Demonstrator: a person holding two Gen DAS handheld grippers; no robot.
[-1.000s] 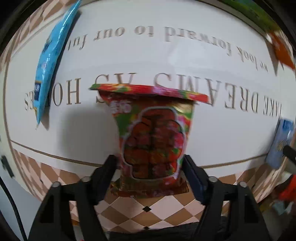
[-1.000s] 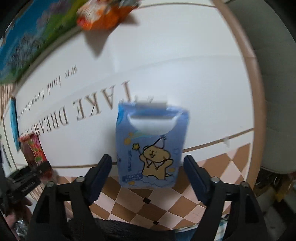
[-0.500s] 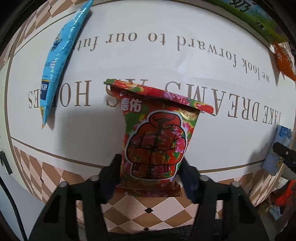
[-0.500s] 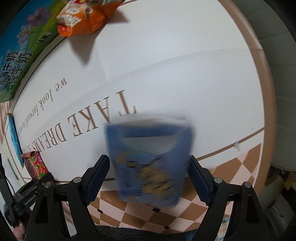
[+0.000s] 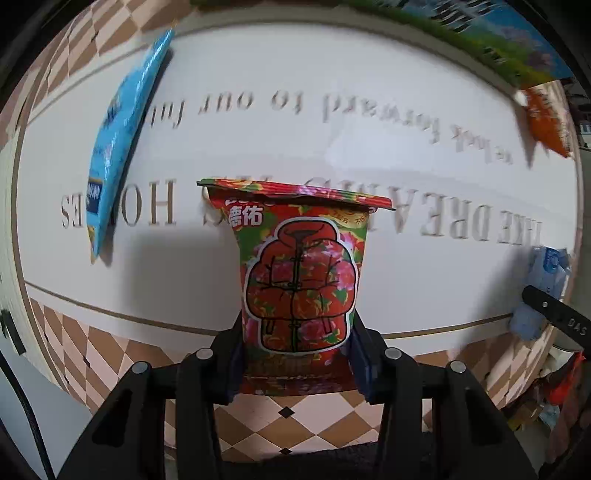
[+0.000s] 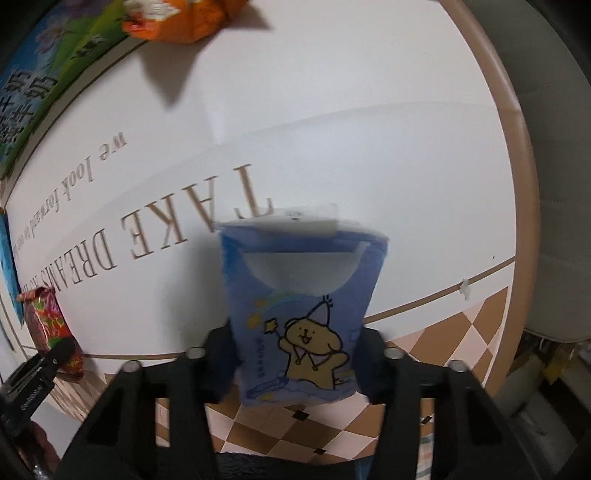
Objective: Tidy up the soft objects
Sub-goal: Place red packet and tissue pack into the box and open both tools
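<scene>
My left gripper [image 5: 297, 363] is shut on a red floral tissue pack [image 5: 301, 280] and holds it upright above the table. My right gripper [image 6: 297, 365] is shut on a blue tissue pack with a cartoon bear [image 6: 301, 314], lifted off the table. The red pack also shows at the left edge of the right wrist view [image 6: 51, 328]. The blue pack shows at the right edge of the left wrist view [image 5: 543, 284].
A round white table [image 5: 332, 140] with brown lettering and a checkered rim lies below. A long light-blue pack [image 5: 122, 136] lies at the left. An orange pack [image 6: 177, 22] and a green-blue box [image 6: 33, 88] sit at the far side. A grey chair [image 6: 554, 184] stands at the right.
Both grippers have closed on their packs: the left fingers narrowed around the red pack, the right around the blue pack. Both views drew back slightly from the table.
</scene>
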